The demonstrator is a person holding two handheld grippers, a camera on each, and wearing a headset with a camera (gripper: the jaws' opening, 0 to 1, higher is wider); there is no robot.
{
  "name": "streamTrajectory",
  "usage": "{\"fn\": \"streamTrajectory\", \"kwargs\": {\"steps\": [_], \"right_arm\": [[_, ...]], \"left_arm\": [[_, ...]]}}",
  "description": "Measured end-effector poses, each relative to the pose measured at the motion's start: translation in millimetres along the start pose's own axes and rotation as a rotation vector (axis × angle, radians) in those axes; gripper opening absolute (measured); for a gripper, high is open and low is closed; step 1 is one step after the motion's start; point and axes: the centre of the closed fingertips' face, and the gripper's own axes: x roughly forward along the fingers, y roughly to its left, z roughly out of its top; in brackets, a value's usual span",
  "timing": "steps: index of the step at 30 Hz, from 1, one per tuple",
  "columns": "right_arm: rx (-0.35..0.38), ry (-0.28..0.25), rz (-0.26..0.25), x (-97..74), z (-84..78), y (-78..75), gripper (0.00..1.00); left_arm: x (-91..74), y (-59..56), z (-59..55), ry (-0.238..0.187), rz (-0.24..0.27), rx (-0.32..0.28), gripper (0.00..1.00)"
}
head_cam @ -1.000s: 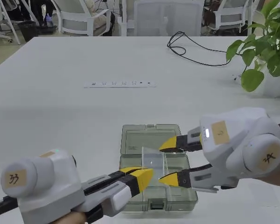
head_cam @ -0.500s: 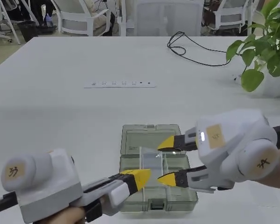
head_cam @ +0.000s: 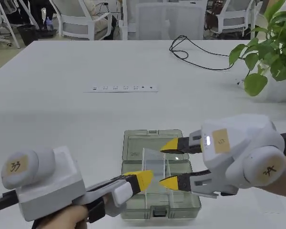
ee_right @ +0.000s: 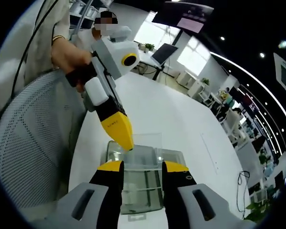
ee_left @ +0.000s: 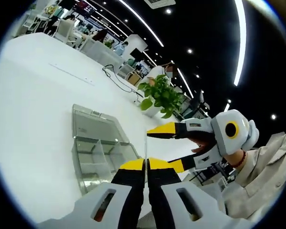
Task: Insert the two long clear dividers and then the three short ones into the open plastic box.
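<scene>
Beneath the plastic box [head_cam: 134, 143], white table [head_cam: 52, 119]; chairs [head_cam: 78, 21] beyond.

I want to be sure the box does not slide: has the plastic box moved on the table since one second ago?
No. The plastic box keeps its place against the power strip; only the camera shifted slightly.

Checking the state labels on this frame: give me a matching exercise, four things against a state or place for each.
Things:
1. left gripper
2. right gripper
3. box
4. plant

States or places:
A. open, a jaw on each side of the divider
B. on the table, lid laid back flat
C. shut on the divider
D. at the table's far right edge

Pairs: 1-C, 2-A, 3-B, 4-D
</scene>
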Motion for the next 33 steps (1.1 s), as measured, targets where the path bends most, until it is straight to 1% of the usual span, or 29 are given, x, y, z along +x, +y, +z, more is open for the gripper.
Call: {"fn": "streamTrajectory", "kwargs": {"steps": [1,2,3,4,6,7,8,9,10,11,12,13,15,16,20,22,23,25,26,28,29,30,31,32,33], "right_arm": [[0.026,-0.012,0.006,-0.4,1.7,-0.8,0.33],[0.033,-0.018,0.006,-0.9,2.5,-1.7,0.33],[0.043,-0.028,0.014,-1.5,3.8,-1.2,0.33],[0.058,-0.034,0.015,-1.7,4.6,-1.4,0.33],[0.09,-0.05,0.028,-2.3,6.9,-0.4,0.33],[0.104,-0.058,0.033,-2.6,7.9,-0.4,0.33],[0.112,-0.061,0.041,-2.8,8.3,0.1,0.33],[0.123,-0.066,0.054,-2.8,9.0,1.9,0.33],[0.134,-0.075,0.059,-3.1,9.8,2.0,0.33],[0.14,-0.08,0.066,-3.3,10.5,2.8,0.33],[0.149,-0.087,0.083,-3.4,11.2,4.9,0.33],[0.153,-0.09,0.087,-3.5,11.4,5.2,0.33],[0.172,-0.101,0.125,-3.4,12.3,10.5,0.33],[0.178,-0.101,0.125,-3.3,11.4,10.1,0.33],[0.187,-0.1,0.163,-3.3,9.9,16.7,0.33],[0.189,-0.1,0.194,-4.4,9.2,22.0,0.32],[0.191,-0.103,0.206,-5.3,9.2,24.0,0.32],[0.195,-0.102,0.222,-6.4,8.8,26.7,0.32],[0.195,-0.104,0.228,-6.9,8.6,27.6,0.31],[0.192,-0.106,0.253,-8.8,8.5,31.3,0.3],[0.194,-0.107,0.259,-9.4,8.6,32.2,0.3],[0.192,-0.112,0.264,-10.1,9.1,33.2,0.3],[0.188,-0.116,0.273,-10.7,9.7,34.6,0.29],[0.187,-0.117,0.281,-11.1,9.8,36.0,0.28],[0.181,-0.12,0.295,-12.0,10.3,38.3,0.28]], "left_arm": [[-0.8,3.7,-1.3,0.012,0.024,0.036,0.0],[-1.3,7.0,-2.7,0.03,0.041,0.086,0.0],[-2.1,8.1,-3.9,0.042,0.045,0.115,0.0],[-2.7,9.7,-3.9,0.046,0.05,0.132,0.0],[-4.8,11.2,-2.5,0.05,0.045,0.212,0.0],[-6.2,13.2,-2.7,0.06,0.055,0.261,0.0],[-7.0,13.8,-3.9,0.074,0.053,0.303,0.0],[-7.4,15.1,-3.3,0.079,0.058,0.35,0.0],[-8.2,15.1,-5.3,0.094,0.054,0.371,0.0],[-8.8,13.3,-7.7,0.111,0.037,0.41,0.0],[-9.4,12.5,-8.3,0.116,0.033,0.43,0.0],[-9.7,12.1,-8.6,0.117,0.033,0.442,0.0],[-10.6,11.1,-14.2,0.154,0.015,0.477,0.0],[-10.0,10.8,-14.4,0.152,0.015,0.488,0.0],[-9.5,5.4,-22.3,0.189,-0.037,0.539,0.0],[-9.1,3.7,-25.6,0.206,-0.05,0.562,0.0],[-9.3,2.2,-26.4,0.21,-0.058,0.576,0.0],[-9.5,-5.1,-28.0,0.213,-0.098,0.609,0.0],[-9.8,-6.5,-27.8,0.211,-0.103,0.611,0.0],[-10.5,-8.7,-29.0,0.224,-0.118,0.645,0.0],[-11.1,-11.3,-29.9,0.229,-0.136,0.669,0.0],[-11.3,-12.1,-30.4,0.231,-0.141,0.672,0.0],[-11.9,-15.0,-31.6,0.238,-0.162,0.695,0.0],[-12.3,-16.7,-32.0,0.239,-0.171,0.703,0.0],[-12.9,-21.1,-32.5,0.238,-0.199,0.738,0.0]]}}
